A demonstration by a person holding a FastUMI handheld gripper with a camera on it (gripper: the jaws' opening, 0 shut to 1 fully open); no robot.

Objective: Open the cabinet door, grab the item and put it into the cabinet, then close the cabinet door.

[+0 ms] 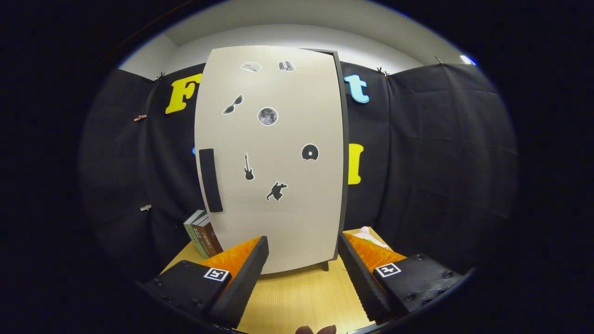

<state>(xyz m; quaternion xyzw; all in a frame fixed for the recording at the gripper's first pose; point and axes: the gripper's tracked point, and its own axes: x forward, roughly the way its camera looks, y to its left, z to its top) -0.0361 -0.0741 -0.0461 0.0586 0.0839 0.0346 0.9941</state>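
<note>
Two fingers (304,264) stand wide apart above the wooden desk (297,301), with nothing between them but bare desk top. Straight ahead at 12 o'clock from the fingers stands the cabinet (341,153), upright on the desk, and its pale door (271,157) is shut, facing the camera. A dark vertical handle (210,180) sits on the door near its edge, at about 10 o'clock from the fingers. Several small stickers (267,116) are scattered over the door face, among them a moon, a guitar and a pair of sunglasses. The lower edge of the door lies just beyond the fingertips, not touching them.

At about 10 o'clock, beside the cabinet's lower corner, a few books (203,234) stand leaning on the desk, partly hidden behind the door. At about 2 o'clock, past the other finger, a light-coloured item (369,234) lies on the desk beside the cabinet; what it is cannot be told.
</note>
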